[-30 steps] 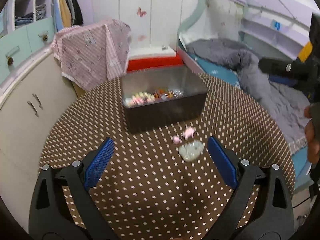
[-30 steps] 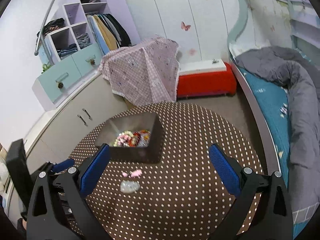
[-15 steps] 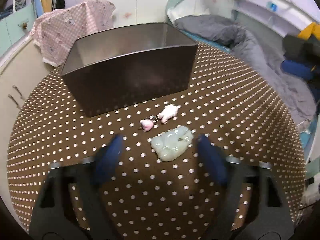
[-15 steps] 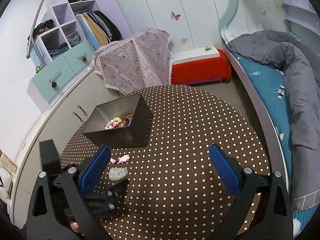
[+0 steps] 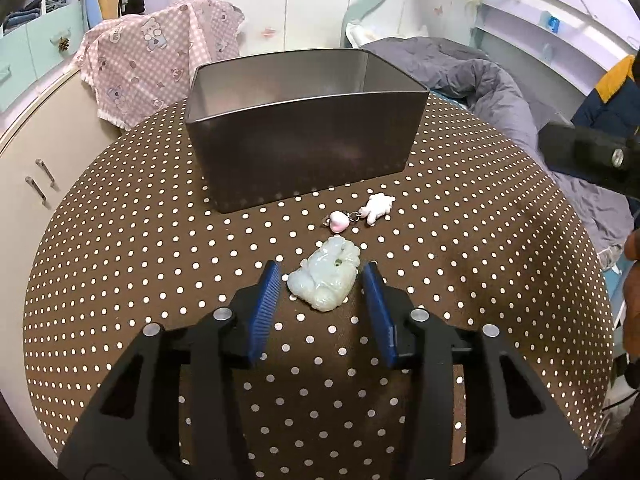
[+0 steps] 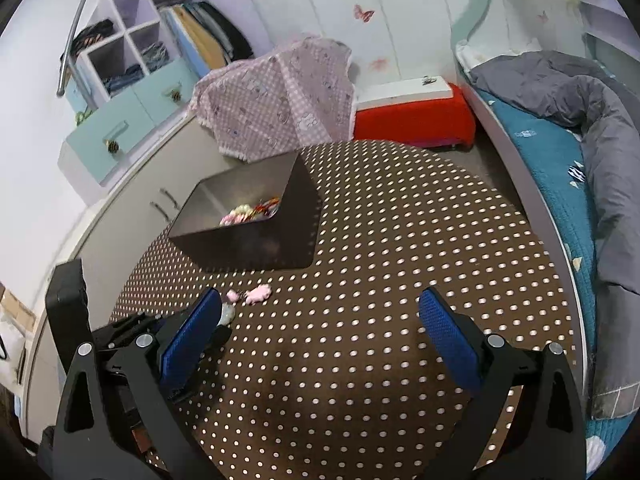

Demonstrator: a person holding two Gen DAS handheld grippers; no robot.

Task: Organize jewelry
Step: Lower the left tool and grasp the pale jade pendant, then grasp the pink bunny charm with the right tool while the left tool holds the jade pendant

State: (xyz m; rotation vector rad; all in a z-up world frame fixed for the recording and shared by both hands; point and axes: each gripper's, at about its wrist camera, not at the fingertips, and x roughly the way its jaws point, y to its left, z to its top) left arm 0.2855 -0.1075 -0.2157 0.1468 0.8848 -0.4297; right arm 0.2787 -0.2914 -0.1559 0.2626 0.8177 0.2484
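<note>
Left claw (image 5: 322,280), jaws just closing but not yet touching, straddles my pale jade pendant (image 5: 325,277) on the dotted table (image 5: 140,260), near the dark box (image 5: 304,152) of jewelry; right claw (image 6: 320,320) hangs released, spare.

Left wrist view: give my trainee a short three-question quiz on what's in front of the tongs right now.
1. True or false: the left tongs already pinch the pale green jade carving.
2. What lies between the carving and the dark metal box? A) a pink heart and white bear charm B) a ring C) a watch
3. Fill in: the right tongs hold ____.

Key: 1 false, the blue pads flank it with gaps. 2 A, the charm. 3 nothing.
</note>
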